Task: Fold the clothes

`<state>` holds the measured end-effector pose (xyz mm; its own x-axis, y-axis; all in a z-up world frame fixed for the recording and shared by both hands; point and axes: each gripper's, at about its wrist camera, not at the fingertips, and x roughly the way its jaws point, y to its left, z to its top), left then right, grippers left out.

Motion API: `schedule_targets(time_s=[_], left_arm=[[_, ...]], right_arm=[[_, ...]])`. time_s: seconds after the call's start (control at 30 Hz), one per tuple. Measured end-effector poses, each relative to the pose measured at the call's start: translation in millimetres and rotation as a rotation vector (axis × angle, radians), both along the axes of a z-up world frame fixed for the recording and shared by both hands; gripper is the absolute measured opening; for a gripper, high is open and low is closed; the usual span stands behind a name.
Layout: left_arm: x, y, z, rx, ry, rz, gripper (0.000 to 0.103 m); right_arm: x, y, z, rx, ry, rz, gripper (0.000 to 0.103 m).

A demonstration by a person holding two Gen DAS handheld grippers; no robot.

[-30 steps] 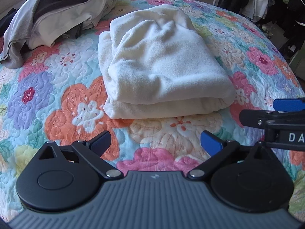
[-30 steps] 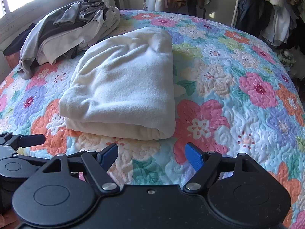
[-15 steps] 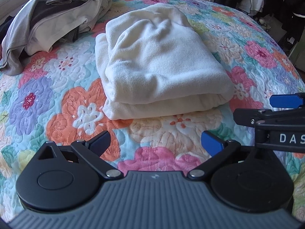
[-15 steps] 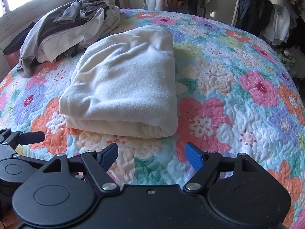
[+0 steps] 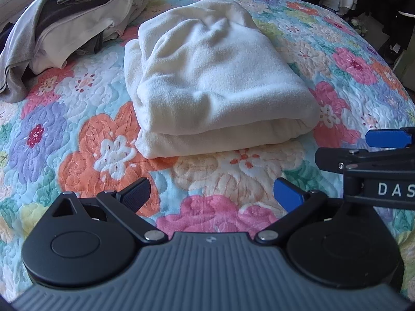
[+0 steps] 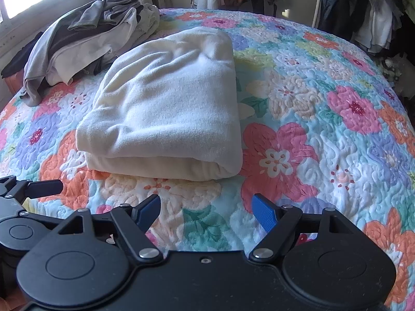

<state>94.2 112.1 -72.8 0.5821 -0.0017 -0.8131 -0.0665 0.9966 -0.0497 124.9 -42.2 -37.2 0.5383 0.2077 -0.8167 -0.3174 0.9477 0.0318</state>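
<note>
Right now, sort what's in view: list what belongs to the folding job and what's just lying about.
Job:
- folded cream garment
- pile of unfolded clothes
- left gripper, open
- right gripper, open

Lying about:
- floral quilt
- hanging clothes behind the bed

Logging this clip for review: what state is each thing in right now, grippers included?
cream garment: folded in layers, lying flat on the quilt.
pile of clothes: unfolded, heaped at the far corner.
floral quilt: spread flat.
left gripper: open, empty, short of the garment.
right gripper: open, empty.
</note>
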Motion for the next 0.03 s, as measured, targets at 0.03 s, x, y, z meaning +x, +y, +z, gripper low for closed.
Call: schedule_targets(time_s=[0.03], left_arm=[[-0.2, -0.5, 0.3, 0.004, -0.004, -0.003, 0.103]], right_arm=[[-0.4, -0.1, 0.1, 0.000, -0.002, 0.000, 0.081]])
